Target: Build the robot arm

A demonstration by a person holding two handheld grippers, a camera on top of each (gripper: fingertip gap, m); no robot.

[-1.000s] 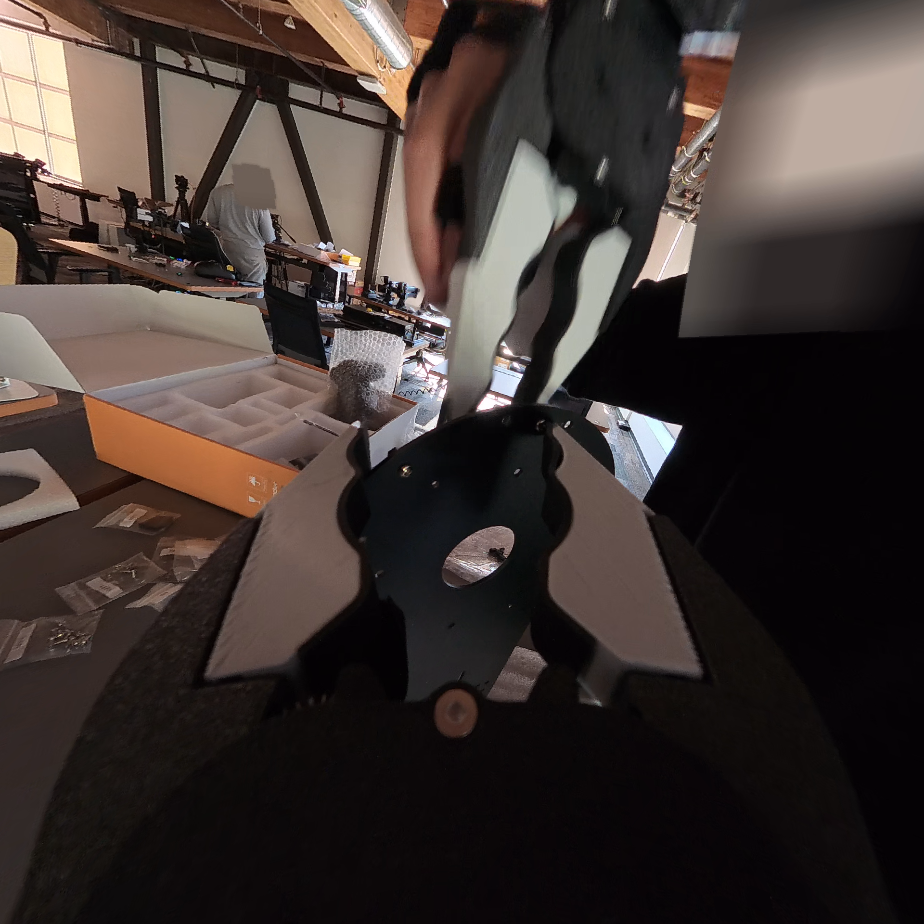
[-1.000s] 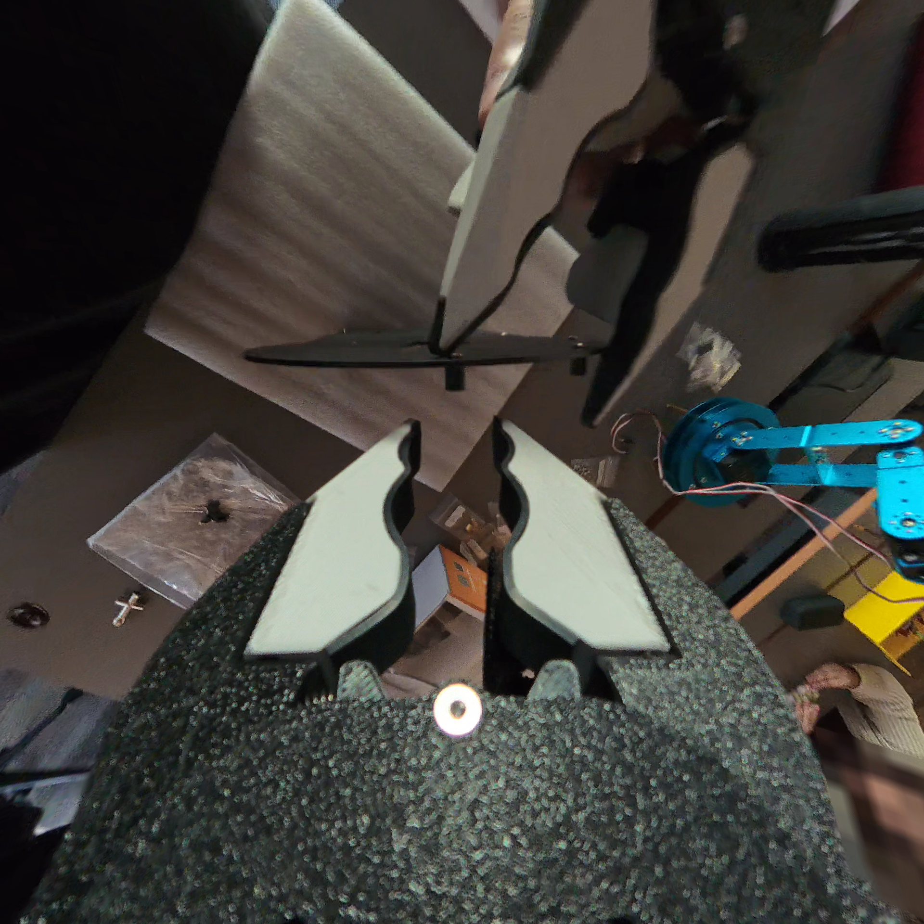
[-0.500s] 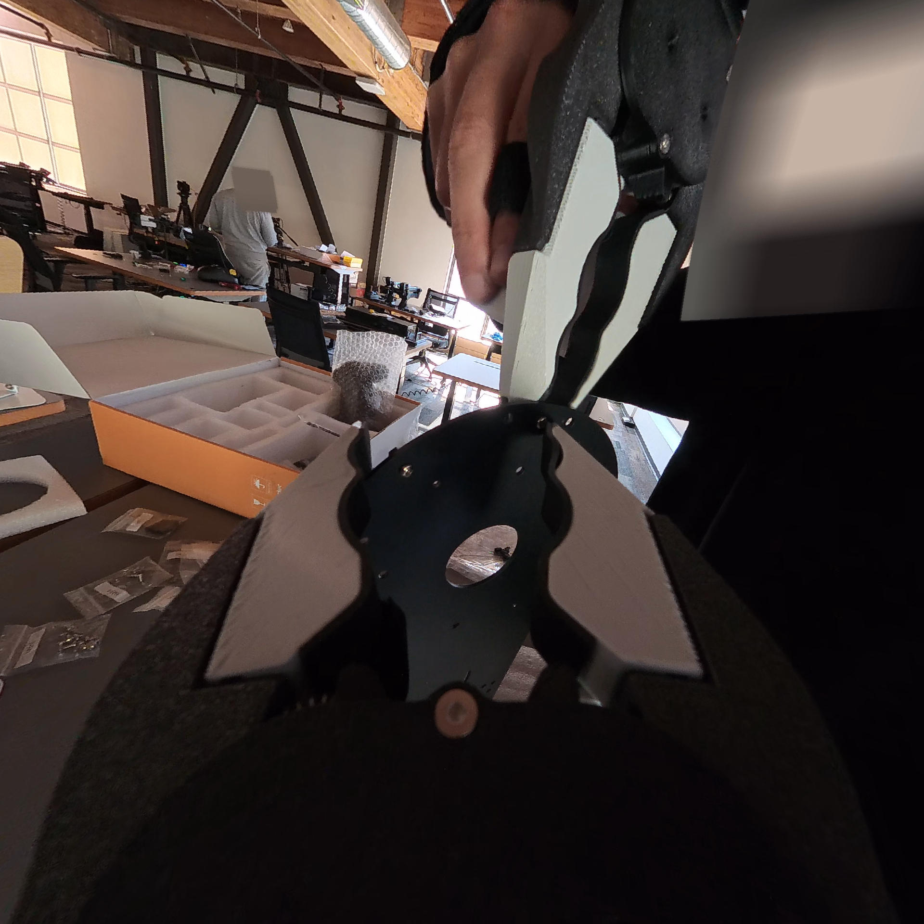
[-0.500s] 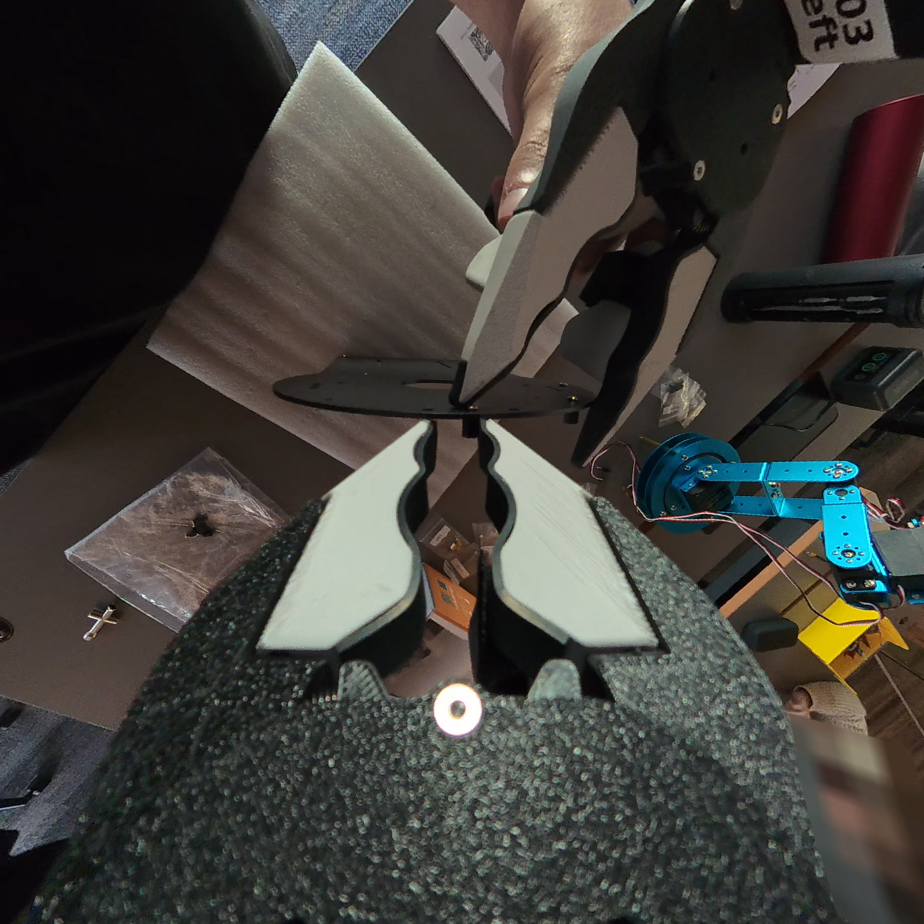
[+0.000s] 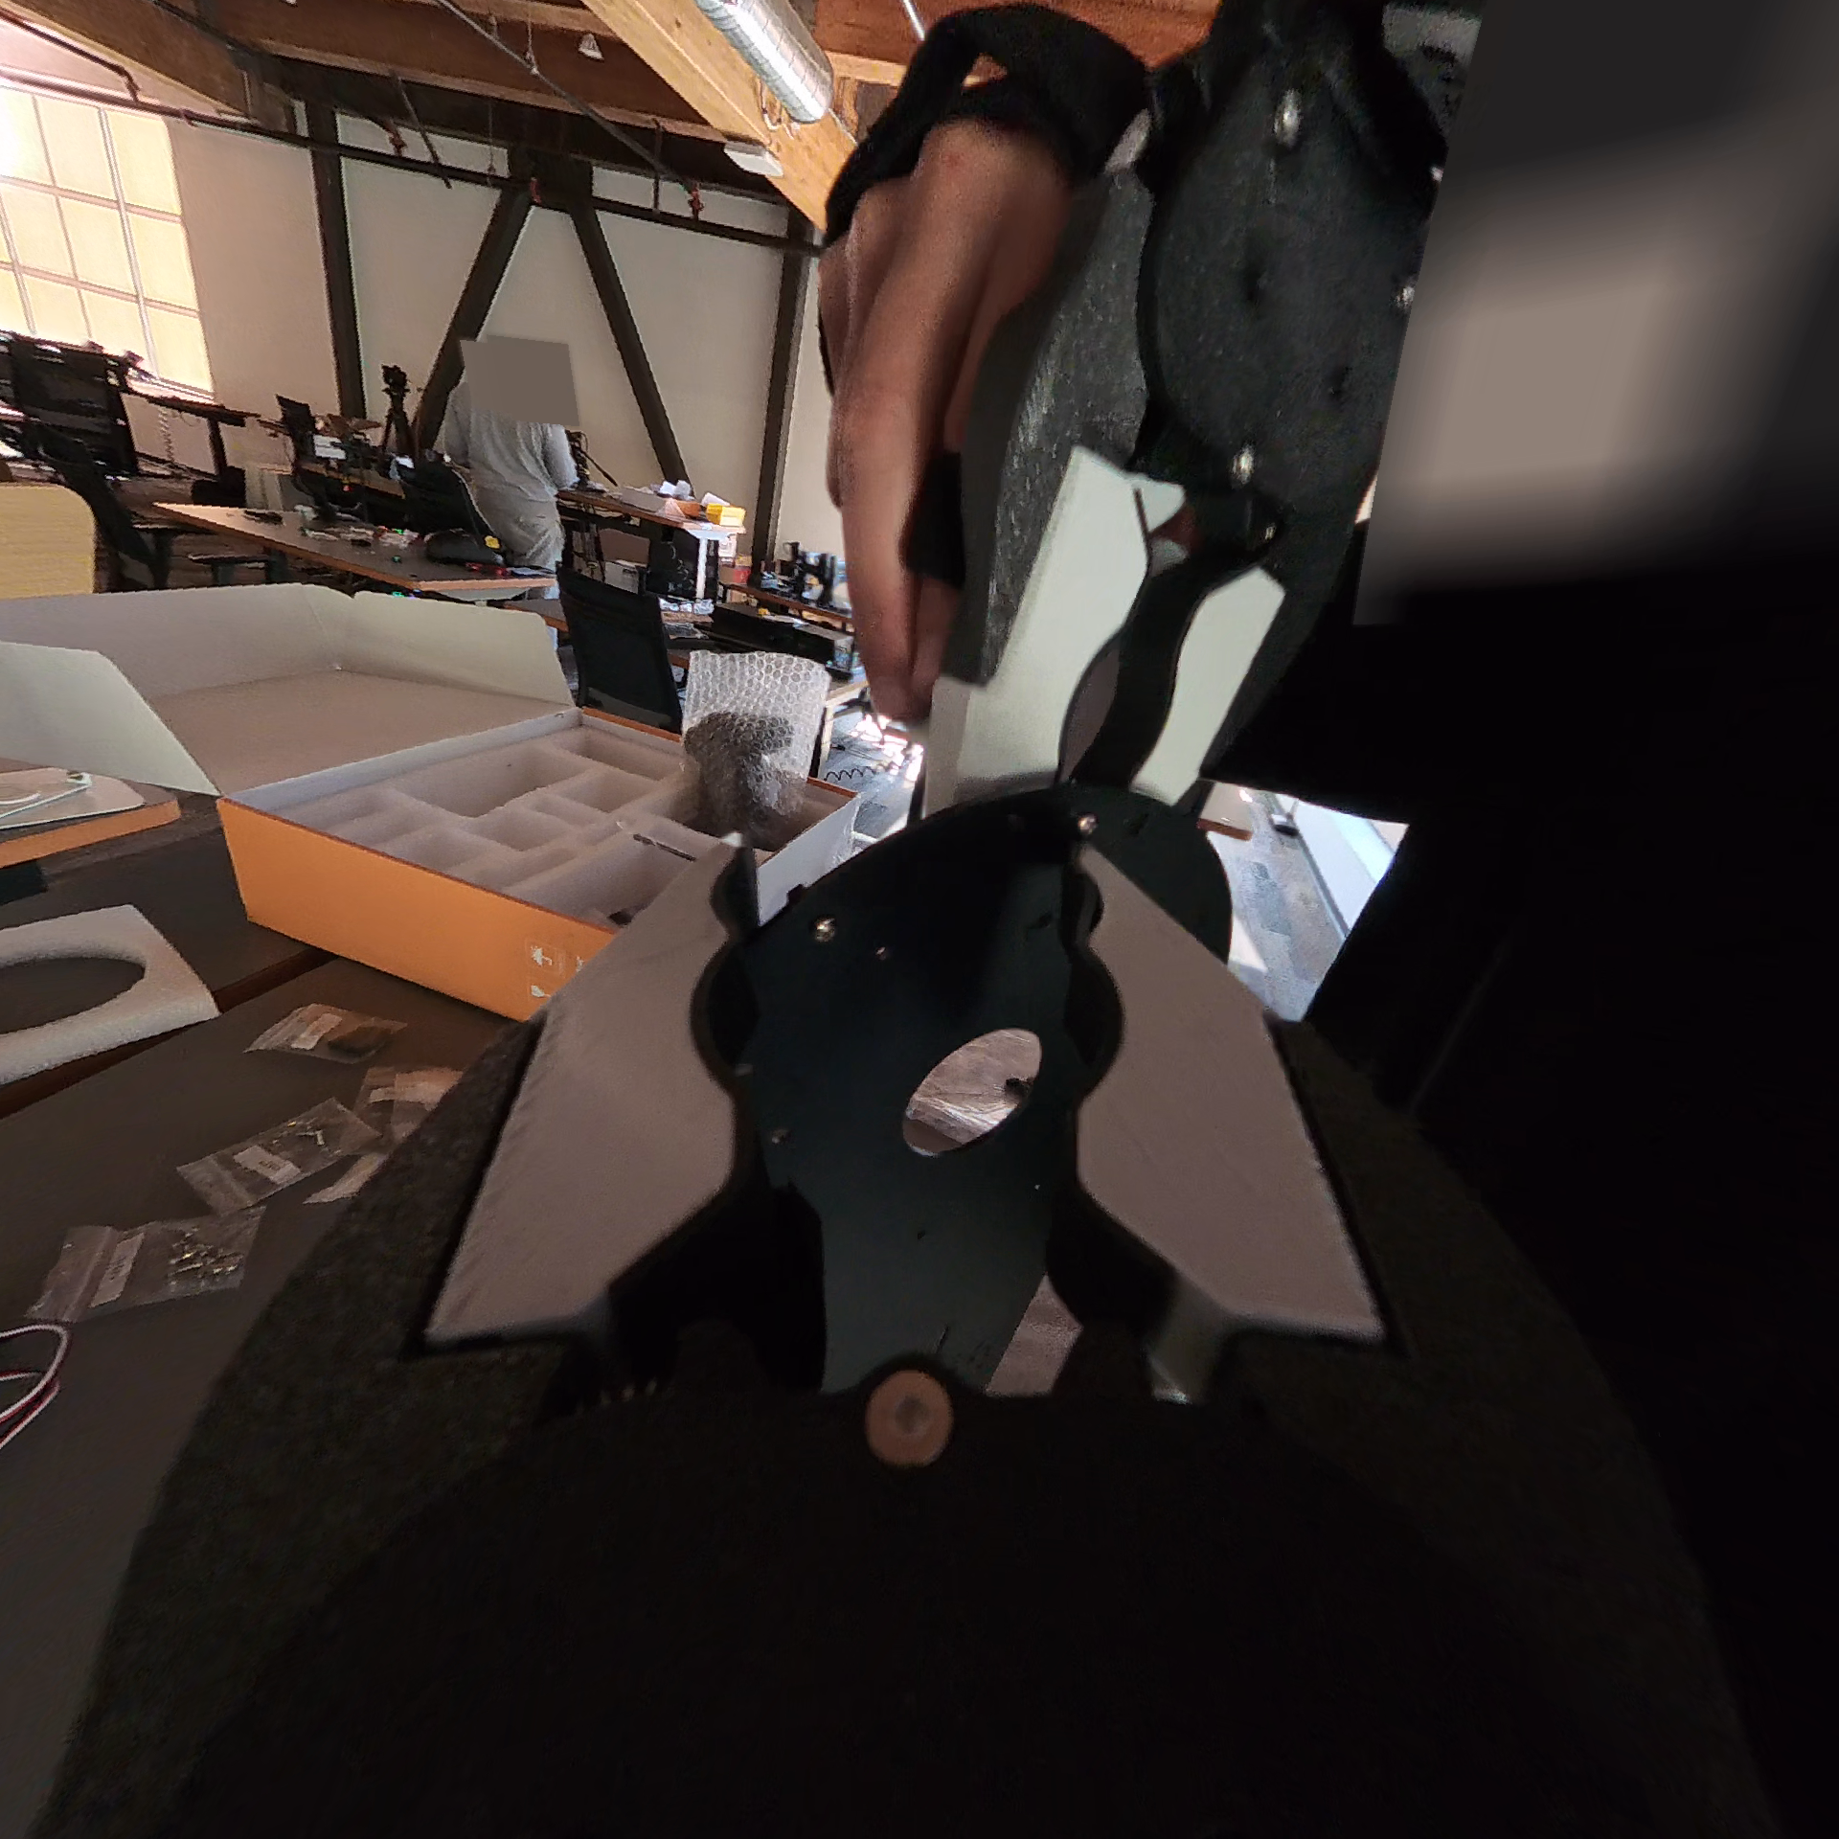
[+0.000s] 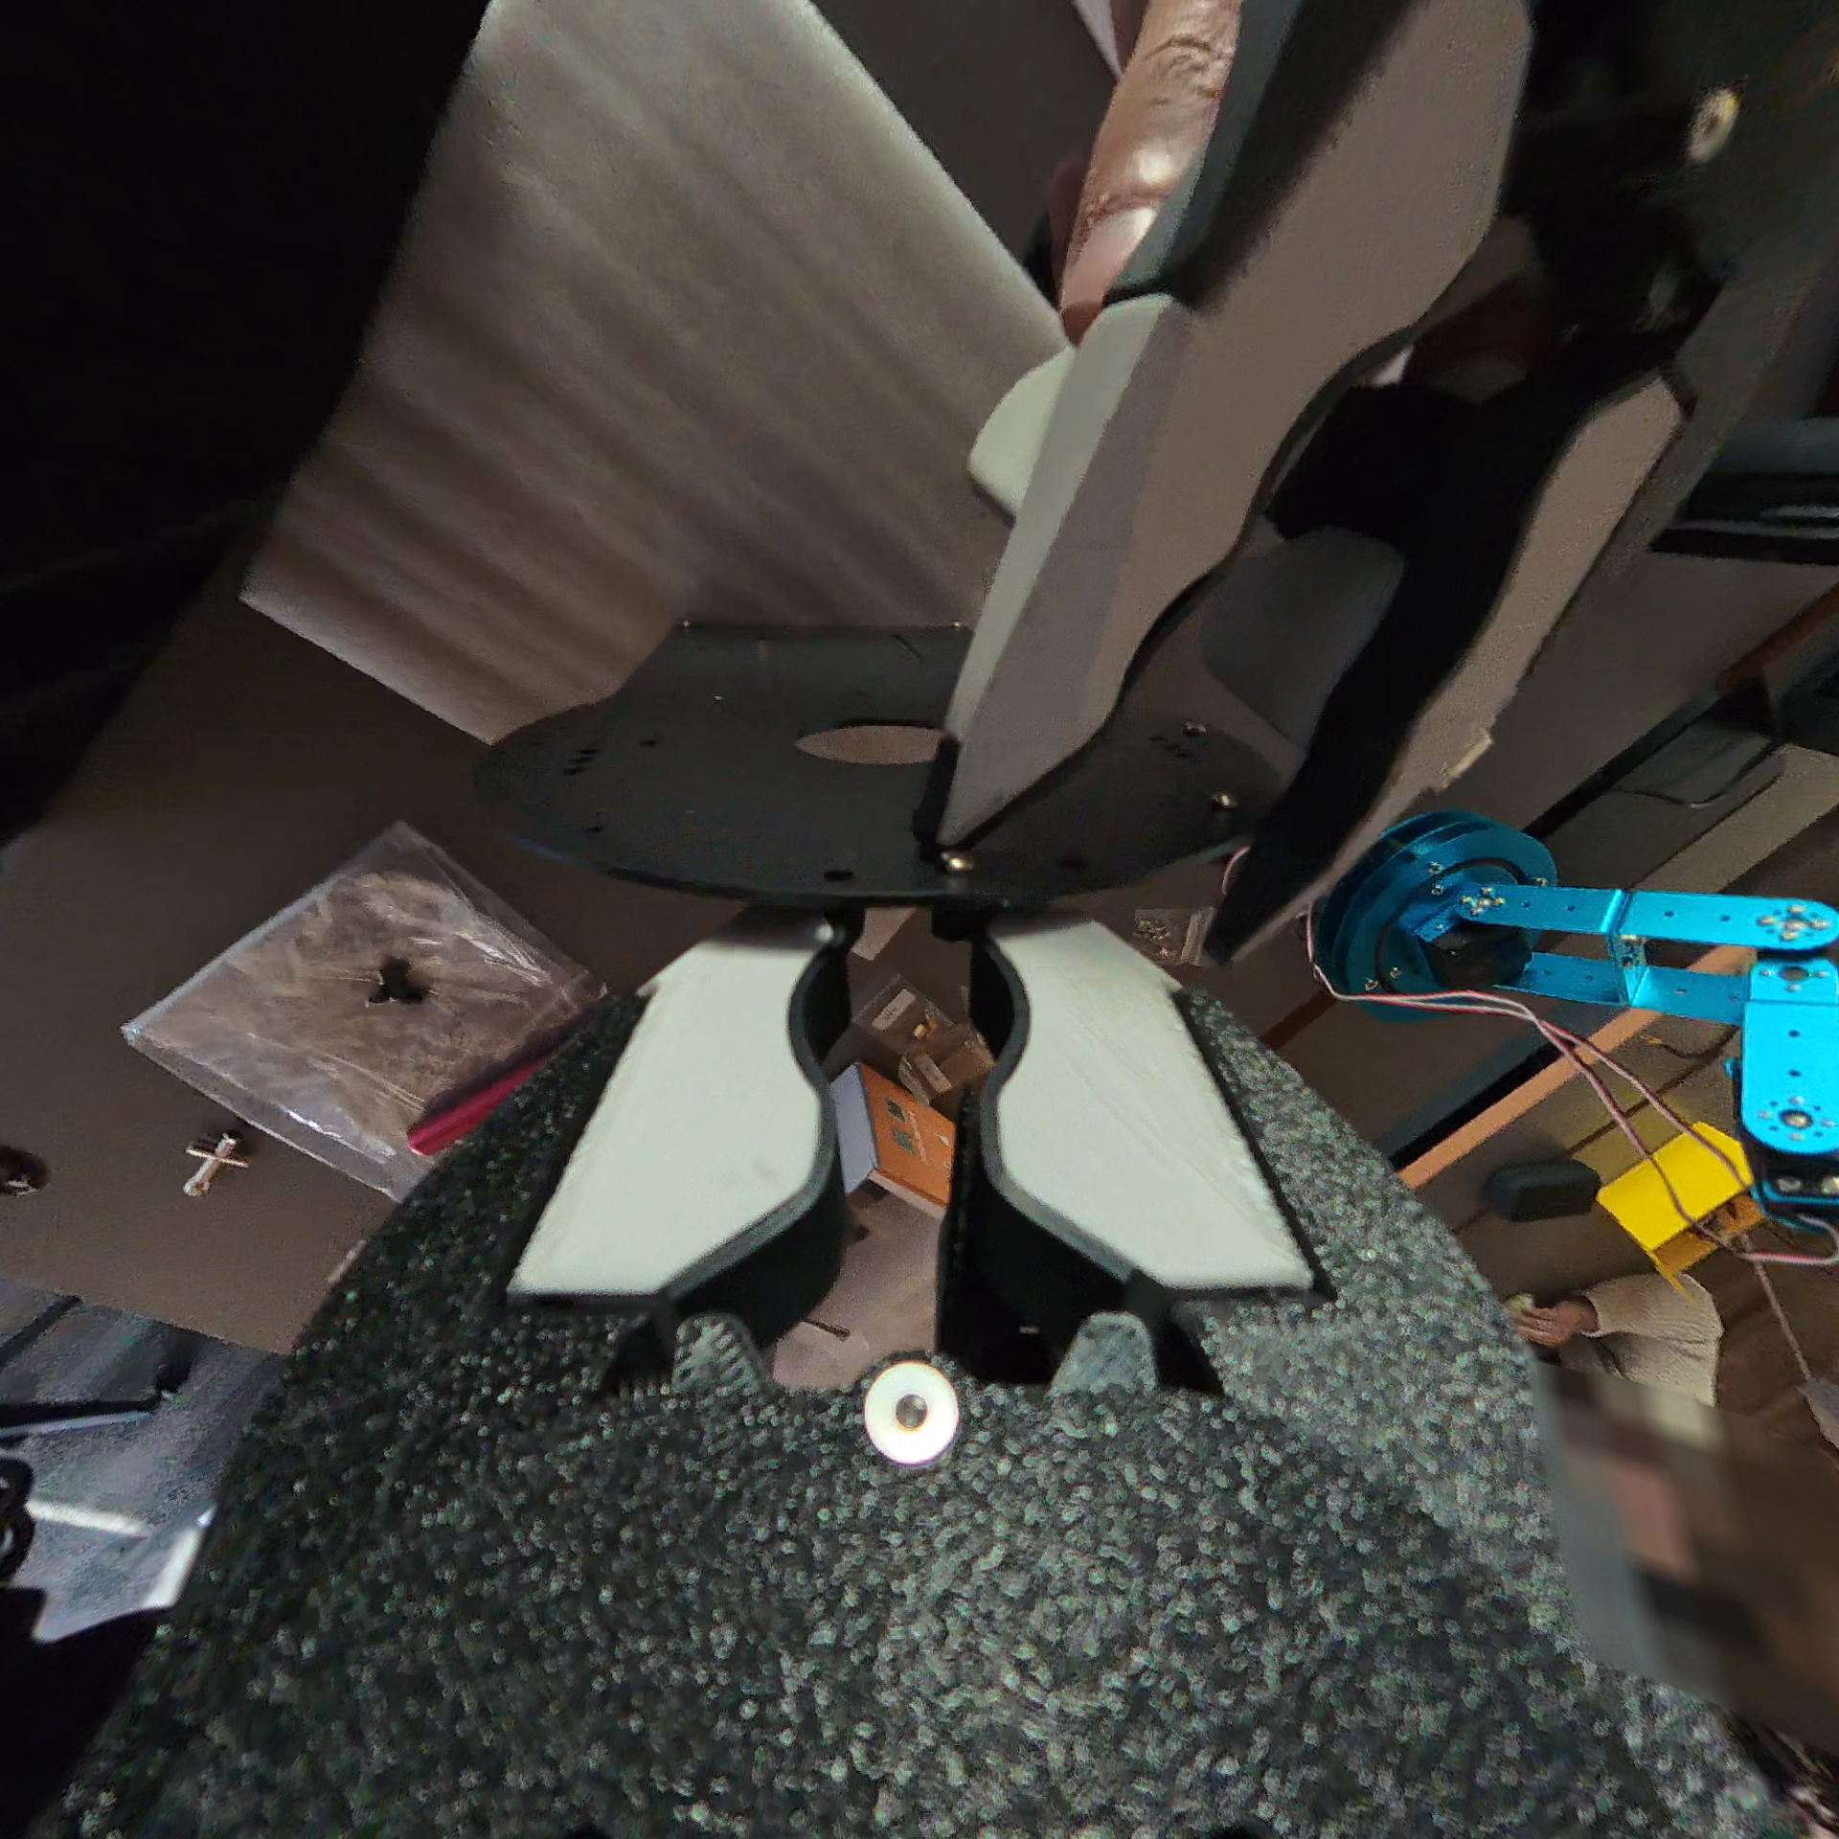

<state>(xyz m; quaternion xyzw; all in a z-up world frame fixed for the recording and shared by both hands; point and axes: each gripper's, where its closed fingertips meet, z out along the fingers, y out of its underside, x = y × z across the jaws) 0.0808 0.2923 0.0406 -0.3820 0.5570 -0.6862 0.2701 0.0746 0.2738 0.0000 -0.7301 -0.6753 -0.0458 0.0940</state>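
My left gripper (image 5: 908, 866) is shut on a round black plate (image 5: 896, 995) with a centre hole and small screw holes, held in the air above the dark table. In the right wrist view the plate (image 6: 716, 766) lies almost flat, with one finger of the left gripper (image 6: 1090, 886) on top and the other under it. My right gripper (image 6: 906, 935) has its jaws a narrow gap apart, with nothing between the pads. Its tips touch under the plate's near rim, either side of a small black post. In the left wrist view the right gripper (image 5: 1055, 786) comes down onto the plate's far edge.
An open orange box (image 5: 398, 896) with a white foam insert holds a bubble-wrapped part (image 5: 741, 756). Small bags of screws (image 5: 279, 1154) lie on the table. A white foam sheet (image 6: 697, 348), a clear bag (image 6: 348, 995) and a blue robot arm (image 6: 1592, 925) lie below. A person (image 5: 508, 468) stands far off. Across from one pair of fingers to the other is roughly 4 cm.
The right gripper has moved up to the plate, and its tips now sit under the rim at the small post. The plate's top face now shows more in the right wrist view.
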